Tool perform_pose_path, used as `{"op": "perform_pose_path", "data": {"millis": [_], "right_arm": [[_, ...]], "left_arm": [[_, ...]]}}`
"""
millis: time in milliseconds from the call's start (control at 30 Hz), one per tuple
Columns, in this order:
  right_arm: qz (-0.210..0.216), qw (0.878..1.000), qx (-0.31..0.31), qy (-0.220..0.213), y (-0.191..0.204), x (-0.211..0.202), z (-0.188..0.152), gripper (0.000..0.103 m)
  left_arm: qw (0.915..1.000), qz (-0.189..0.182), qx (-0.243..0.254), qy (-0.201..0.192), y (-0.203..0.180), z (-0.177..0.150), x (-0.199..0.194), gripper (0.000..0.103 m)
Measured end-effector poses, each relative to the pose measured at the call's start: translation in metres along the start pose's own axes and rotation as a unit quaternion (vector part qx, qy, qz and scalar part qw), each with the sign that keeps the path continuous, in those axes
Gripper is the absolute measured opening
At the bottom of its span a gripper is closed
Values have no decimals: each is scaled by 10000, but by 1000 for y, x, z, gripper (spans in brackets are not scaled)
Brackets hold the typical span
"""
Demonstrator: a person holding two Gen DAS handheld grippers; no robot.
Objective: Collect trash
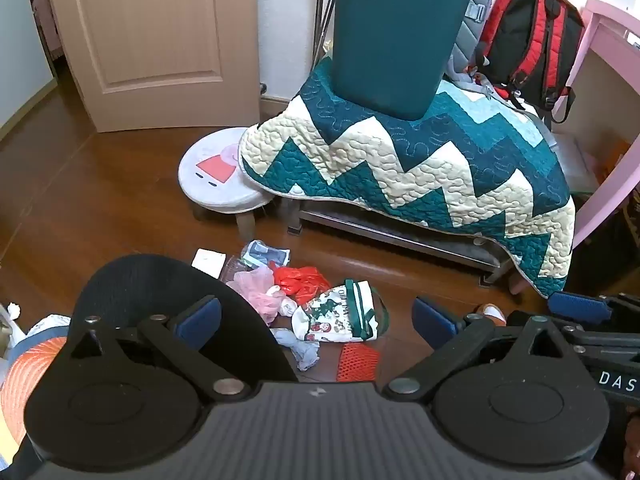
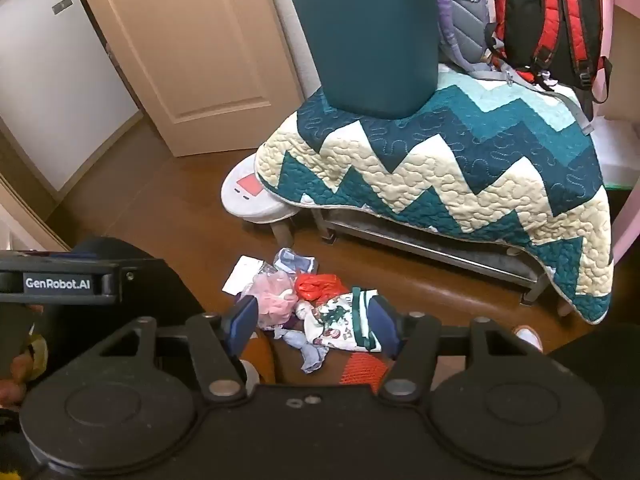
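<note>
A heap of trash lies on the brown floor: a pink mesh puff (image 1: 256,290), a red plastic bag (image 1: 300,280), a green-and-white printed wrapper (image 1: 344,318), a pale blue crumpled scrap (image 1: 302,350), a white card (image 1: 208,262) and an orange net (image 1: 358,362). My left gripper (image 1: 316,320) hangs open above the heap, holding nothing. My right gripper (image 2: 312,320) is open too, over the printed wrapper (image 2: 340,328) and the pink puff (image 2: 272,296), with nothing between its pads. A tall teal bin (image 1: 396,36) stands on the quilted bench.
A zigzag quilt (image 1: 420,160) covers a low bench behind the heap. A white round stool (image 1: 216,178) stands to its left, before a beige door (image 1: 152,40). A red-black backpack (image 1: 528,40) leans at the back. A pink desk (image 1: 600,100) is on the right. A black rounded object (image 1: 152,288) sits near left.
</note>
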State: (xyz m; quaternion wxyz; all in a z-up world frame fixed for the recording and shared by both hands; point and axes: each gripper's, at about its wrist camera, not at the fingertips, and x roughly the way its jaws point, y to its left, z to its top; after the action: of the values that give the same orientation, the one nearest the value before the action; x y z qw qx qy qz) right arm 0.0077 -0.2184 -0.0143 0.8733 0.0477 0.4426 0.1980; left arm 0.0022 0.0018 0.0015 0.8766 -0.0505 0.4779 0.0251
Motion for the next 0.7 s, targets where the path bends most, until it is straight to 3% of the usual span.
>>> {"op": "perform_pose_path", "data": {"millis": [300, 700], "right_arm": [[-278, 9985, -258, -397, 5, -12, 6, 61], [-493, 9963, -384, -586, 13, -21, 11, 61]], "left_arm": [[9990, 2, 115, -439, -2, 9, -18, 102], [9986, -7, 119, -507, -6, 13, -29, 102]]}}
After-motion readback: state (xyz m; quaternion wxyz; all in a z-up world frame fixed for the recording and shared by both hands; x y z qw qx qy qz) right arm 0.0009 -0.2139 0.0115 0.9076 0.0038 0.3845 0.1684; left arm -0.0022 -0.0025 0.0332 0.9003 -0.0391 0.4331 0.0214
